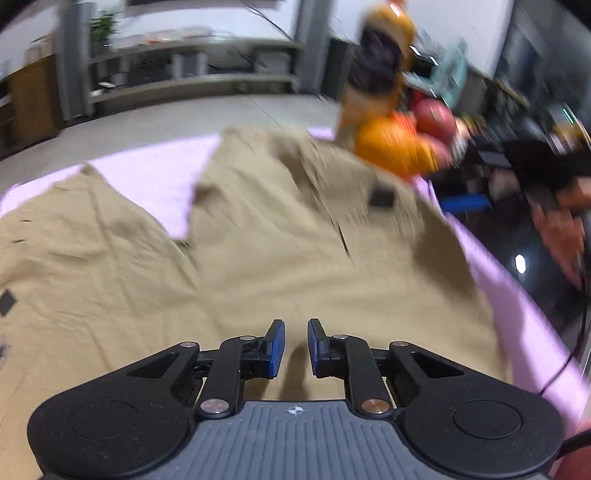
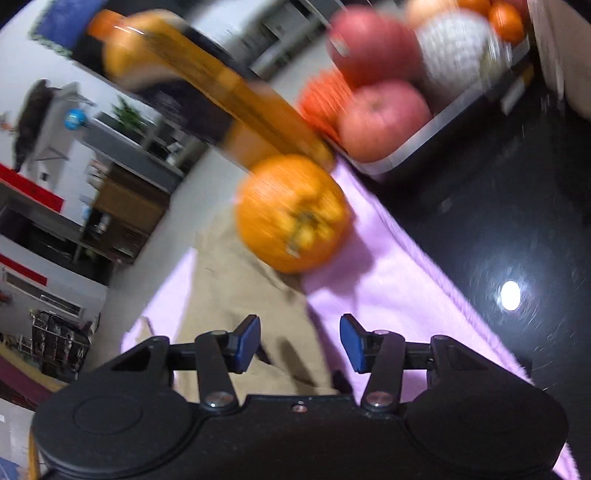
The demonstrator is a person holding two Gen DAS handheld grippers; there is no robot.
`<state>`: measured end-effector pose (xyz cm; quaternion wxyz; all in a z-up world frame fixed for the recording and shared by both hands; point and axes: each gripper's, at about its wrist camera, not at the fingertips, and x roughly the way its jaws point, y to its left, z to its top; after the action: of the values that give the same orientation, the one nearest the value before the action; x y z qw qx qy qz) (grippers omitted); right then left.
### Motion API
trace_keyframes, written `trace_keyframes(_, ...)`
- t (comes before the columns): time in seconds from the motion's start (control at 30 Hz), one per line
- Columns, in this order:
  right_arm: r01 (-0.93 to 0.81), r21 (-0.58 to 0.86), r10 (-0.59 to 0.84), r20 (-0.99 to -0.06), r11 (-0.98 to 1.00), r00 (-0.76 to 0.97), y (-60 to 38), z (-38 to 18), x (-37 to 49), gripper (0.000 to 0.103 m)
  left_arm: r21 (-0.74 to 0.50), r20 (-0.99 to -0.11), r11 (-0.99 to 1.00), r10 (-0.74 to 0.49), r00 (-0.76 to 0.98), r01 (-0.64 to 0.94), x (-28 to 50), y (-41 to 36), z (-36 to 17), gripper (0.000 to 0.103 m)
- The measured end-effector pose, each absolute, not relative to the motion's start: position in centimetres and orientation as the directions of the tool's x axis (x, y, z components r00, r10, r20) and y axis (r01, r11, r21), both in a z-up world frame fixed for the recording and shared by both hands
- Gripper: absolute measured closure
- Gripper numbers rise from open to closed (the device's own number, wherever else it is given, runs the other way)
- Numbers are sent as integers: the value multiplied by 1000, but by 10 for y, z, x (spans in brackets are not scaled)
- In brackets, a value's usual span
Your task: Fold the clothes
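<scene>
Pale grey floor (image 1: 207, 110). Long grey shelving (image 1: 192, 70) along white back wall (image 1: 229, 22), potted plant (image 1: 103, 27) on top. Brown wooden cabinet (image 1: 31, 99) at left. Glossy black surface (image 2: 498, 221) reflecting ceiling-light glare (image 2: 510, 295).

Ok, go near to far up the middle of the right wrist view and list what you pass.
Right claw, open → tan garment → orange persimmon → metal tray of red apples.
</scene>
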<state>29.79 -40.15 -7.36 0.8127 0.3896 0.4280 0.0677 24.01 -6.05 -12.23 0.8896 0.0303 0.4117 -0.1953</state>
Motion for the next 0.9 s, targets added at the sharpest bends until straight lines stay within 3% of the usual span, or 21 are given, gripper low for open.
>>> trace_keyframes(0.23, 206, 780, 590, -592, 590, 549, -375, -111, 332, 53, -166, -771, 923, -340, 539, 346, 239, -45, -137, 86)
trace_keyframes(0.53, -231, 779, 707, -347, 583, 616, -322, -37, 347, 52, -180, -760, 923, -351, 547, 341, 237, -44, -136, 86)
trace_keyframes(0.63, -192, 695, 634, -462, 693, 620, -314, -36, 356, 48, -182, -759, 923, -351, 548, 339, 237, -44, -136, 86)
trace_keyframes(0.7, -25, 727, 586, -532, 686, 612, -329, -58, 367, 46, -184, -759, 923, -352, 548, 338, 237, -44, -136, 86)
trace_keyframes(0.83, 166, 855, 607, -473, 491, 639, -369, -91, 374, 43, -186, -758, 923, -353, 548, 337, 238, -44, -136, 86)
trace_keyframes(0.9, 197, 883, 599, -437, 425, 671, -381, -95, 374, 28, -187, -758, 923, -353, 548, 336, 238, -44, -136, 86)
